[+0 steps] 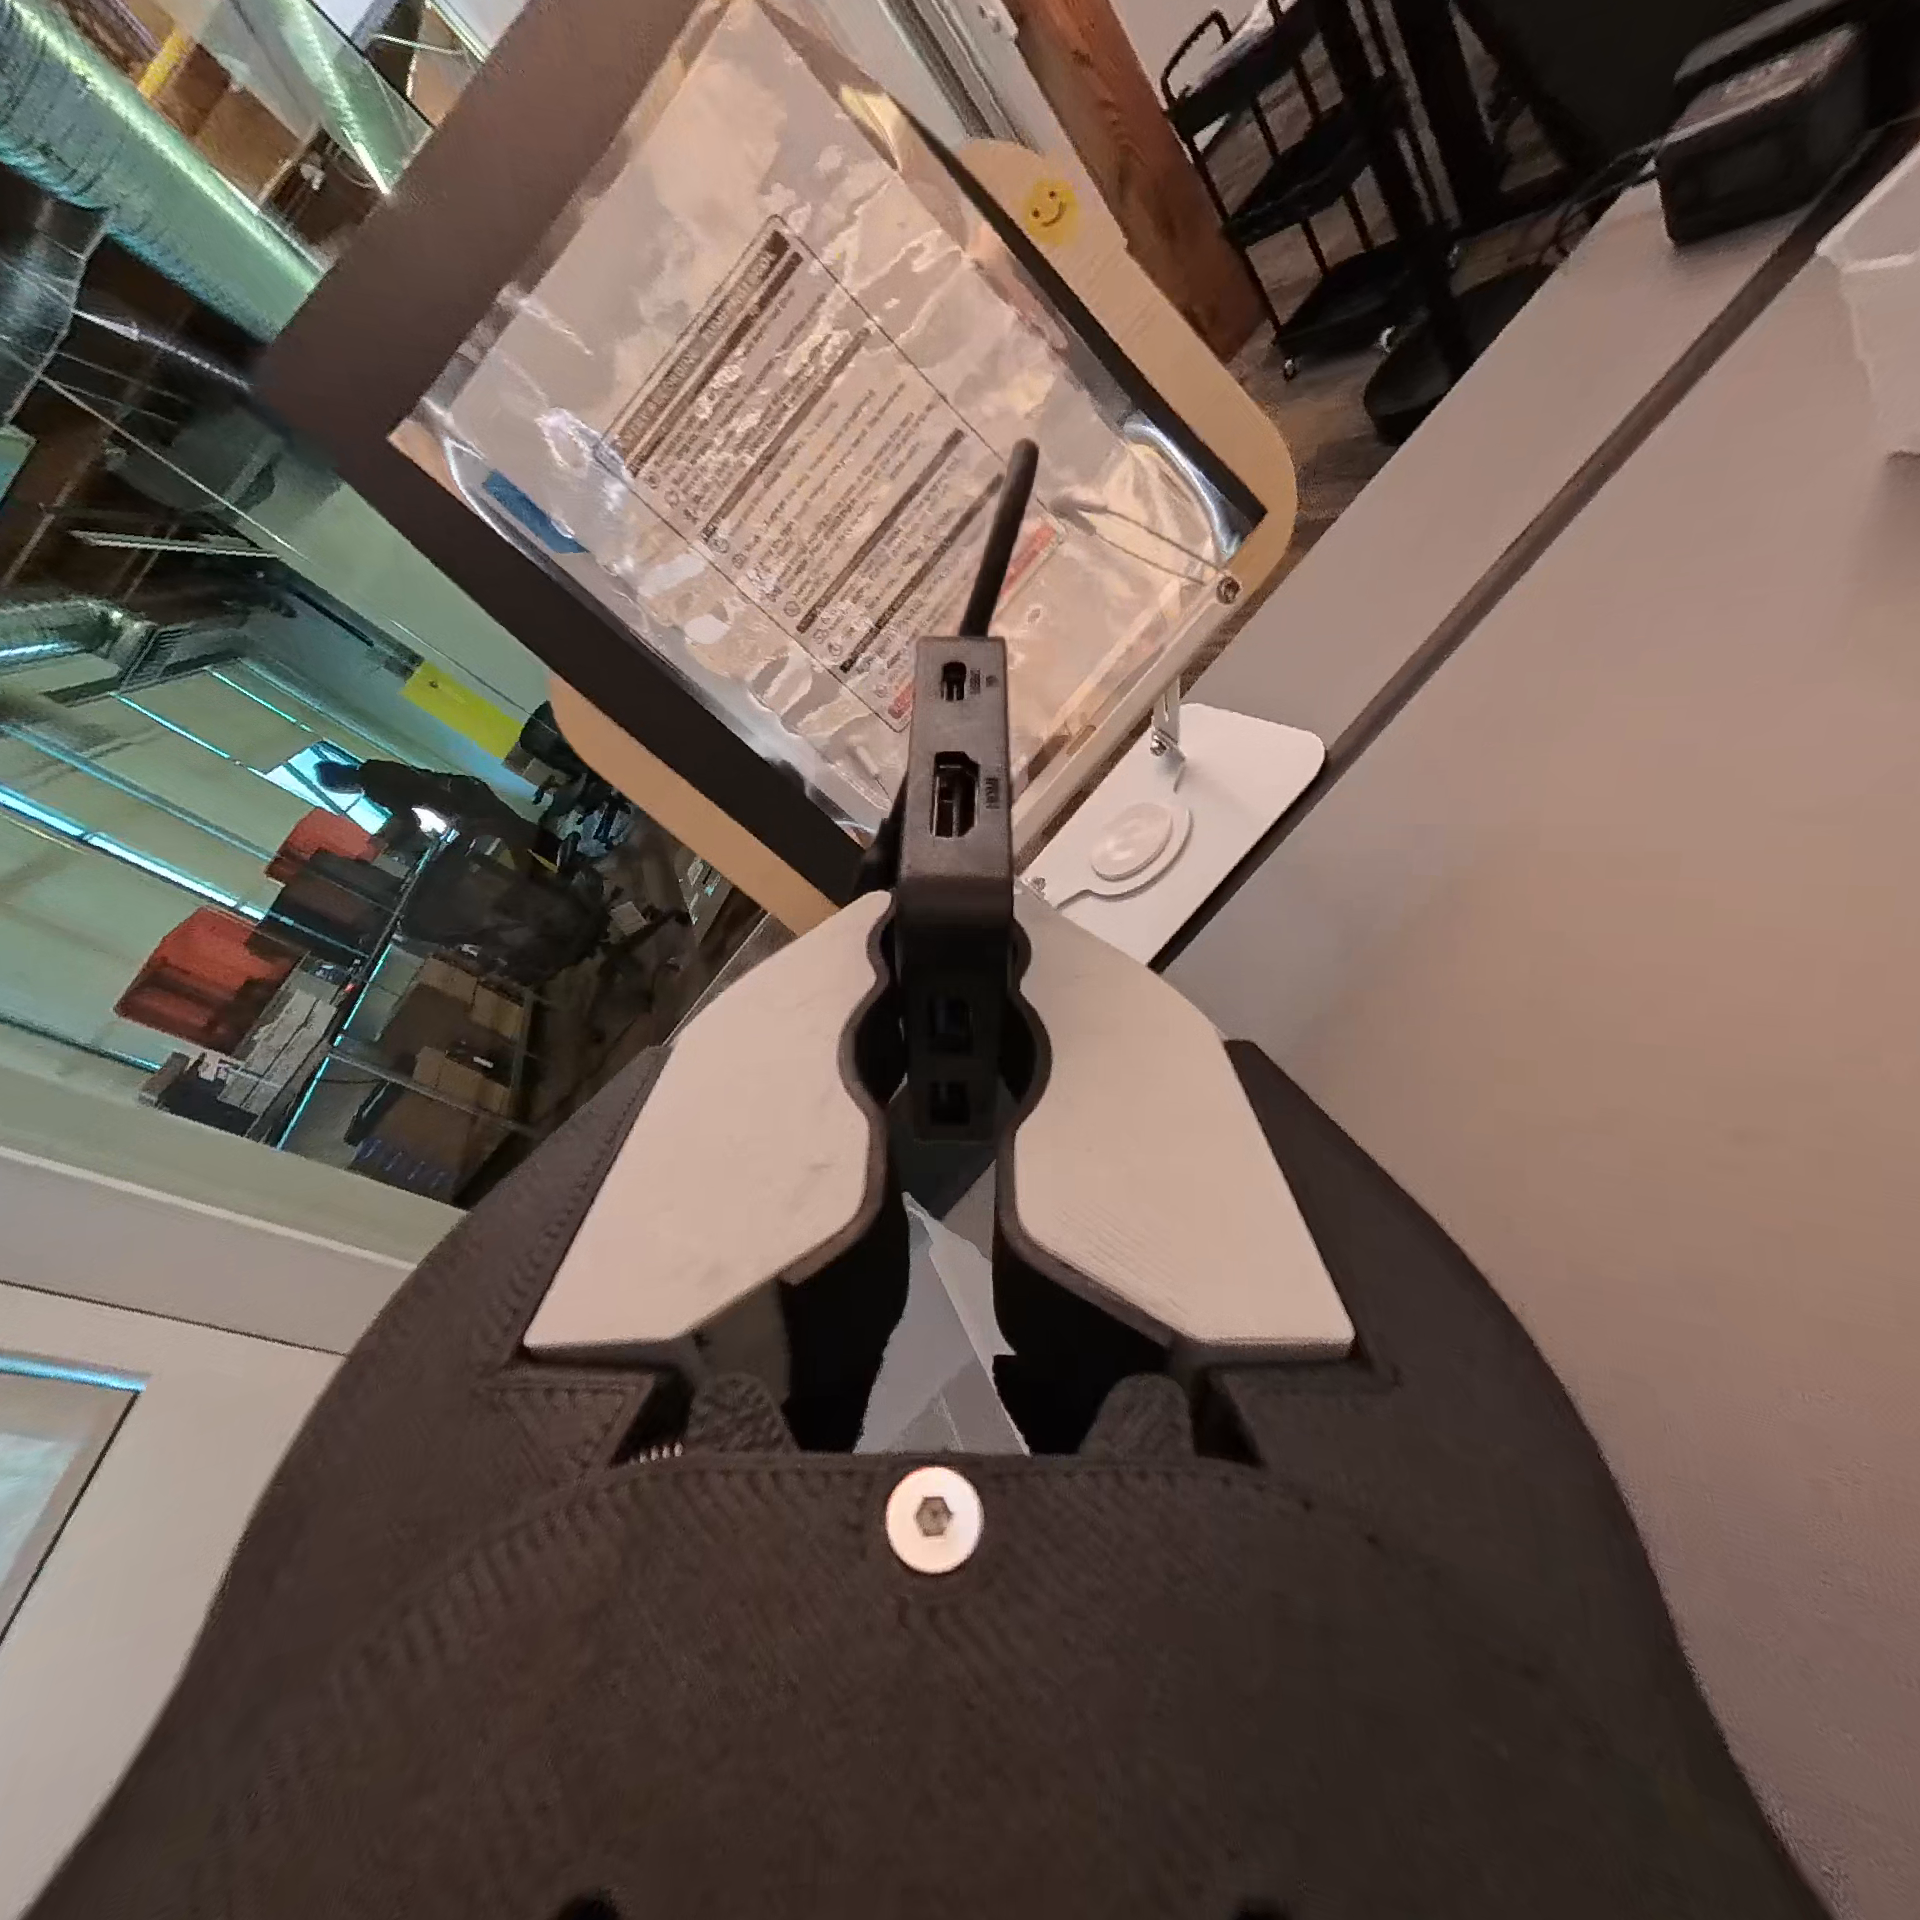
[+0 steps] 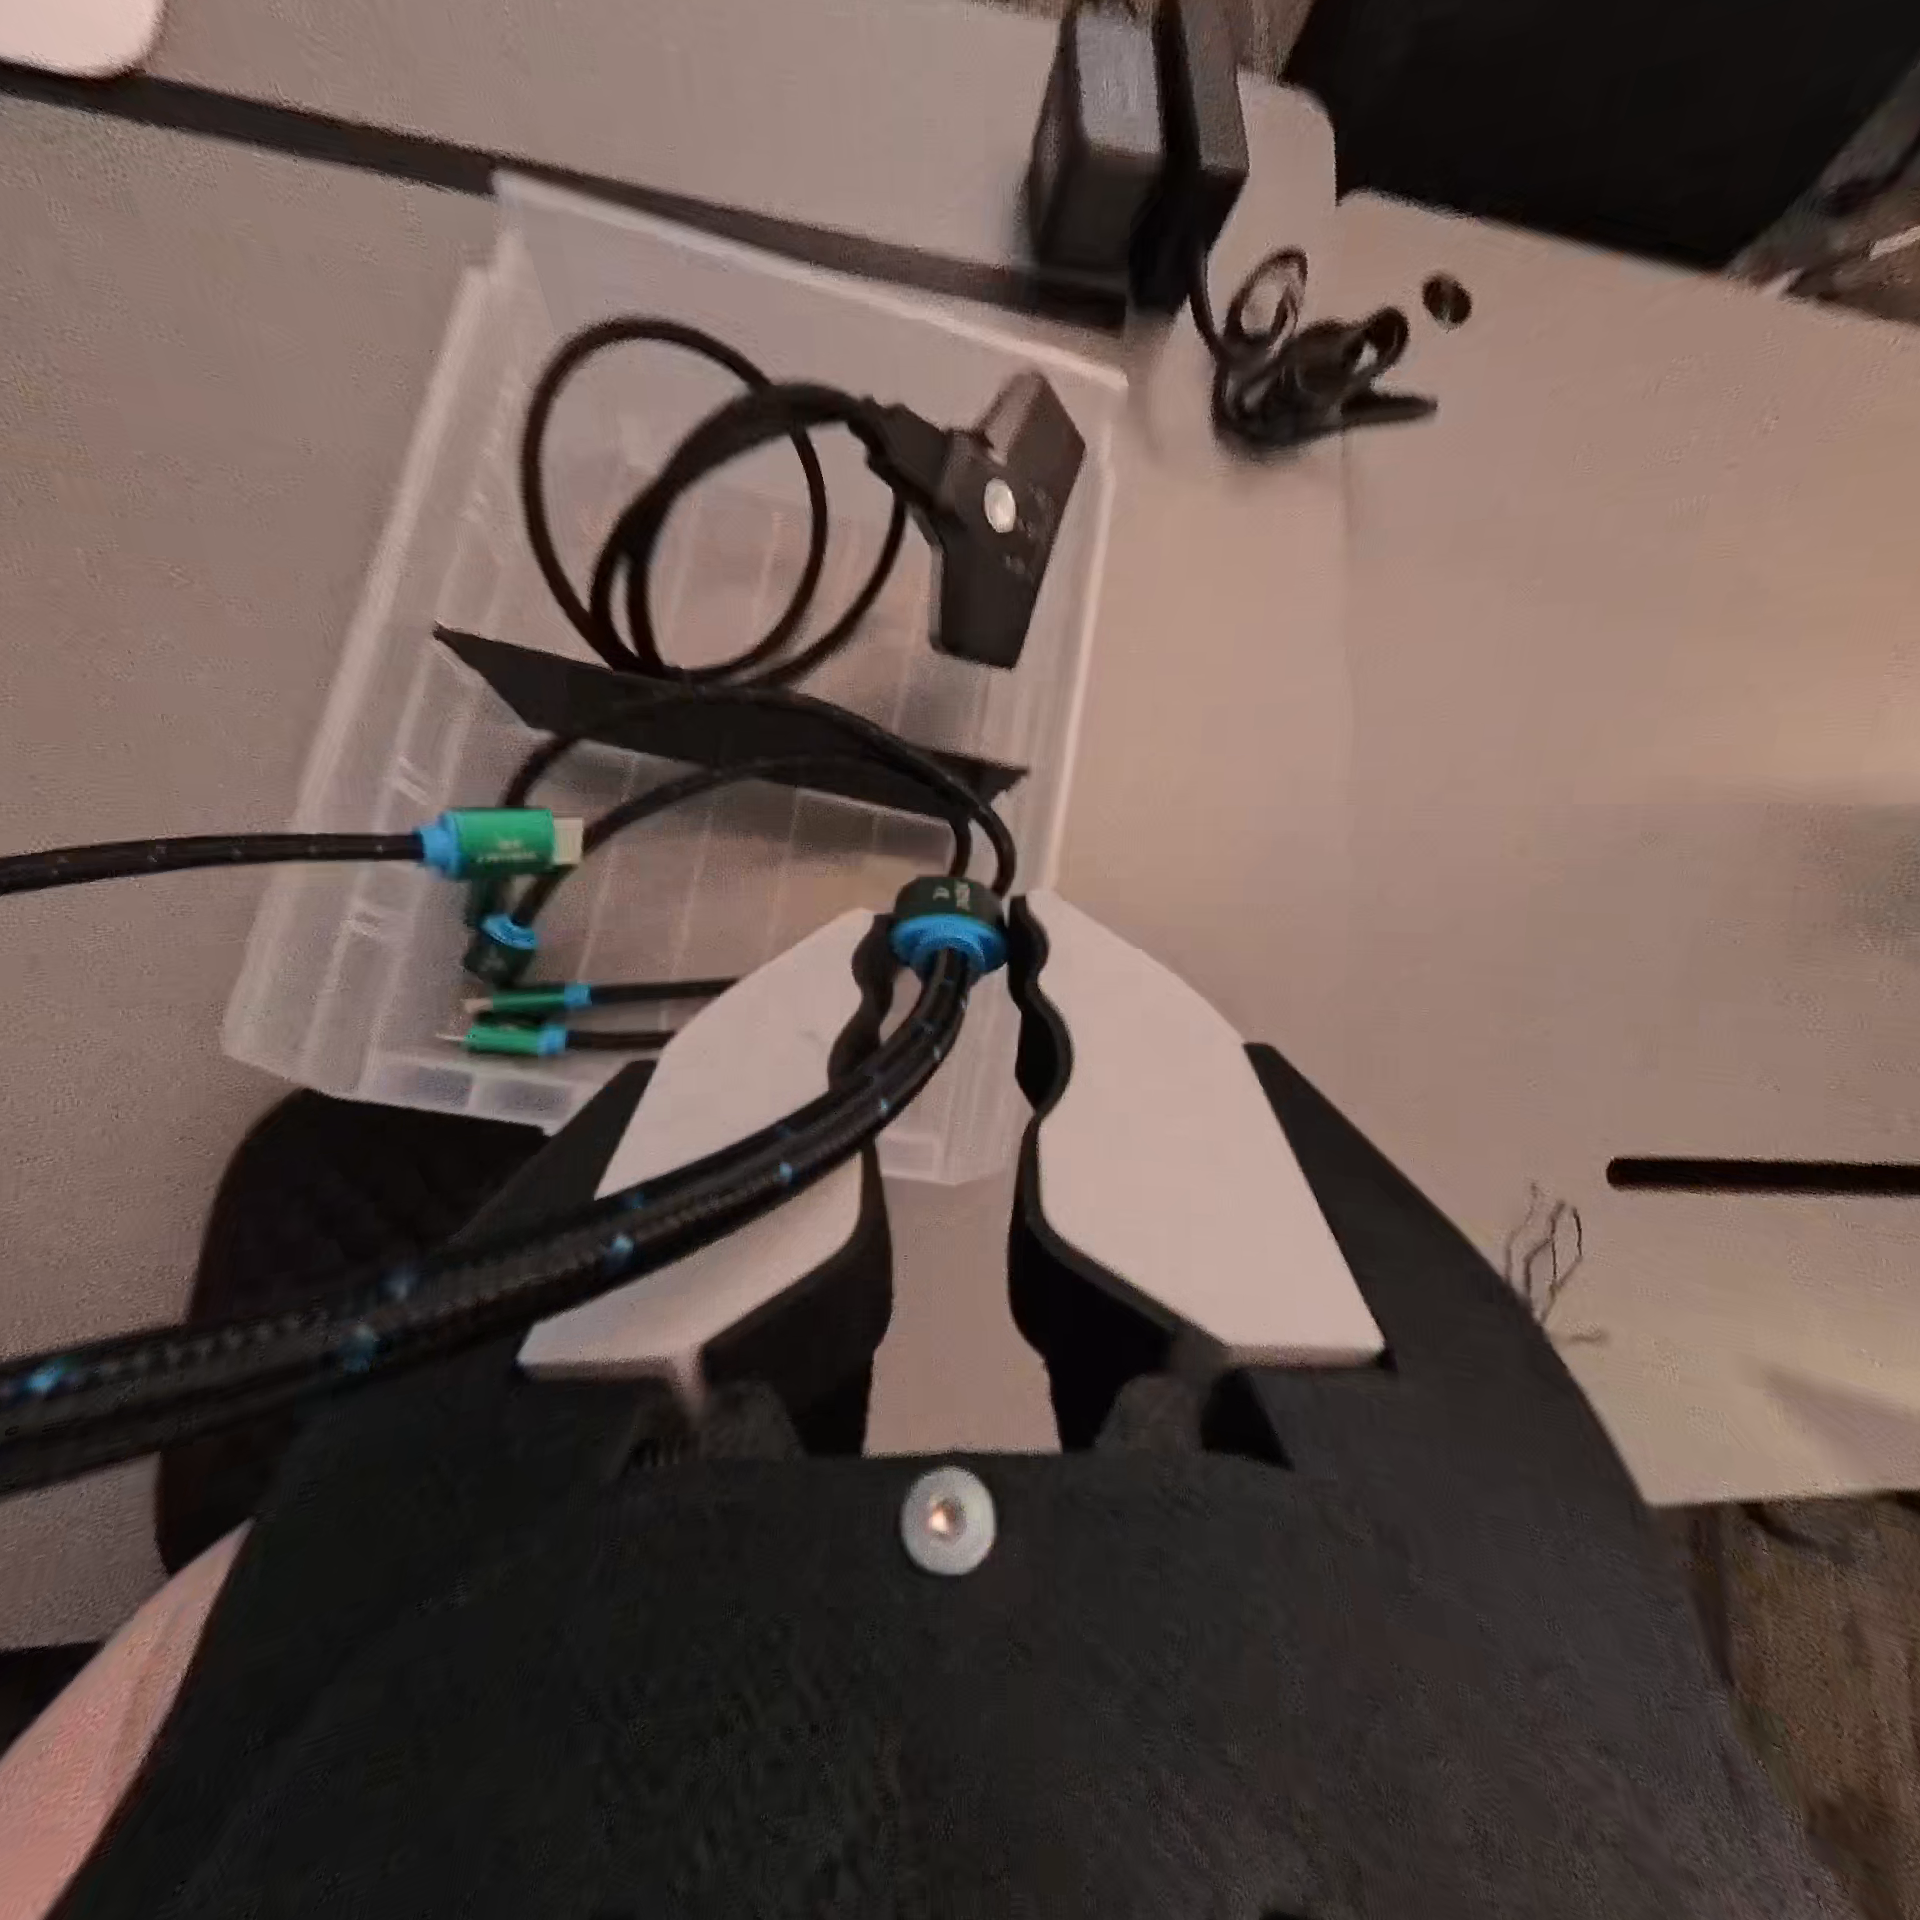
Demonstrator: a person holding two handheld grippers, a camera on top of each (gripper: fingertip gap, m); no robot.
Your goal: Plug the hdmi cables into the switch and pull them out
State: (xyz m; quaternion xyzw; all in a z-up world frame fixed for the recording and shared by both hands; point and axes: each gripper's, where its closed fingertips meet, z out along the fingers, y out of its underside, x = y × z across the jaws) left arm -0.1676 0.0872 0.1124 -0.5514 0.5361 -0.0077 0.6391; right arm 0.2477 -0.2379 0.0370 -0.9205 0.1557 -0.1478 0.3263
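In the left wrist view, my left gripper is shut on a black switch box and holds it upright in the air. An empty HDMI port on its narrow side faces the camera, and a black cable leaves its far end. In the right wrist view, my right gripper is closed around the green and blue collar of a braided black cable bundle. A green HDMI plug hangs free to the left. A second black switch with a coiled cable lies in a clear tray.
A monitor wrapped in plastic film stands on a white base behind the held switch. Two small green plugs lie in the tray. A black power adapter and a small black cable bundle lie on the white table.
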